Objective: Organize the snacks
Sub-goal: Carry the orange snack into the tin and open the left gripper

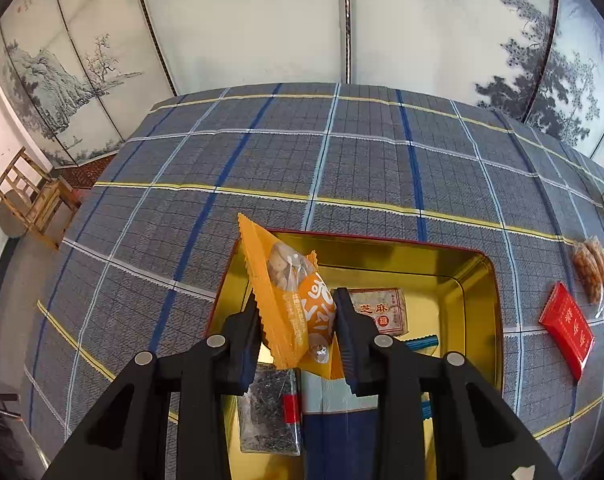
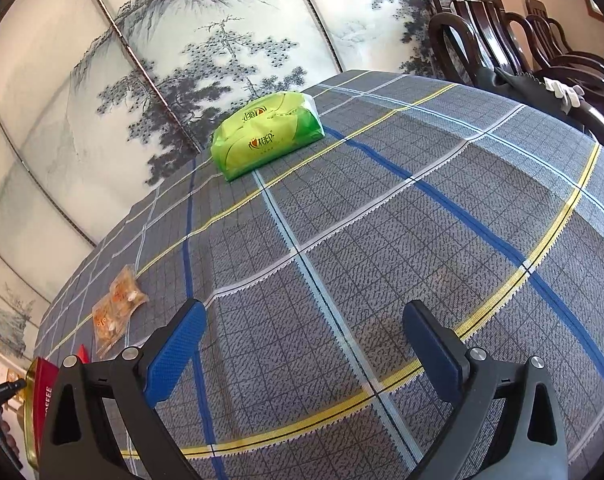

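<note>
We hold the left gripper (image 1: 296,312) over the gold-lined tin (image 1: 478,276), its jaws clamped on an orange snack packet (image 1: 292,300) that stands tilted between them, the crimped top edge rising ahead of the fingertips and the clear window showing pale pieces inside. Beyond the right jaw, on the tin's floor, lies a brown sesame bar (image 1: 382,308), and just past that jaw's knuckle a blue ridged wrapper (image 1: 422,342) peeks out. Beneath the jaws we see a dark speckled packet with a red tab (image 1: 268,412) and, beside it, a pale and navy packet (image 1: 338,420), both inside the tin. Off to the right of the jaws, outside the tin on the plaid tablecloth (image 1: 262,152), rest a red packet (image 1: 568,330) and, further out, a clear bag of nuts (image 1: 592,272). Our right gripper (image 2: 304,334) hangs above bare cloth with its blue-padded jaws spread wide and nothing between them. Far ahead of those jaws sits a green tissue pack (image 2: 266,136); well to the left of the left jaw lie two small orange packets (image 2: 116,308), and at the lower left edge the tin's red outer wall shows.
</note>
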{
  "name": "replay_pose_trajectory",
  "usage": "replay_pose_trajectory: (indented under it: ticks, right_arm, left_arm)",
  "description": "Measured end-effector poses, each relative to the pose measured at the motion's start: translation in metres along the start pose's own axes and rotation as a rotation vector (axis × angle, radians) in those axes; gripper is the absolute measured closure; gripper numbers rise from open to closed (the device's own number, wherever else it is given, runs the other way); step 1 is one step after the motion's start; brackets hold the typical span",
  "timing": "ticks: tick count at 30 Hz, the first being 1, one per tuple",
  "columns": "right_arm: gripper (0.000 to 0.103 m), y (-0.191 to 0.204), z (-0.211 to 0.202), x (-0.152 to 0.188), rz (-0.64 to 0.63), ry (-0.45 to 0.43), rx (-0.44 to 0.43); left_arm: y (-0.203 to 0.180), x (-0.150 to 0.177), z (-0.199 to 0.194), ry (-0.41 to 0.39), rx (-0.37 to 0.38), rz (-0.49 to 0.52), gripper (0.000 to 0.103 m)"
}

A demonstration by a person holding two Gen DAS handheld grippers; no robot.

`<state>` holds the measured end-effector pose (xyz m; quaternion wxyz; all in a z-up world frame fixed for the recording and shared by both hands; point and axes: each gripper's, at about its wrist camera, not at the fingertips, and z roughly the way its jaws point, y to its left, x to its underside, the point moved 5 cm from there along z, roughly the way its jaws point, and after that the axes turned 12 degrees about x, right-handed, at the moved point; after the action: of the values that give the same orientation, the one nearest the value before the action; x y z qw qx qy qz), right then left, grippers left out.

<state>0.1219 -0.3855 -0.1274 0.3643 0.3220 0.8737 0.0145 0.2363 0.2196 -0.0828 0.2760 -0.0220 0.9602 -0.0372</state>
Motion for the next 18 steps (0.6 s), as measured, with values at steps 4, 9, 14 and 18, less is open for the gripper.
replay_pose_trajectory:
  ticks: [4, 9, 14, 18]
  right_arm:
    - [0.004, 0.000, 0.000, 0.000, 0.000, 0.000, 0.000]
    - [0.004, 0.000, 0.000, 0.000, -0.001, 0.000, 0.001]
    - [0.003, 0.000, 0.000, 0.000, -0.001, -0.001, 0.002]
    - [0.003, 0.001, 0.000, 0.000, -0.002, -0.001, 0.002]
  left_arm:
    - [-0.001, 0.002, 0.014, 0.047, -0.015, 0.029, 0.073]
    - [0.004, 0.002, 0.022, 0.076, -0.024, 0.022, 0.073]
    - [0.009, -0.001, 0.028, 0.085, -0.043, 0.011, 0.073]
    - [0.015, -0.002, 0.036, 0.100, -0.052, -0.006, 0.072]
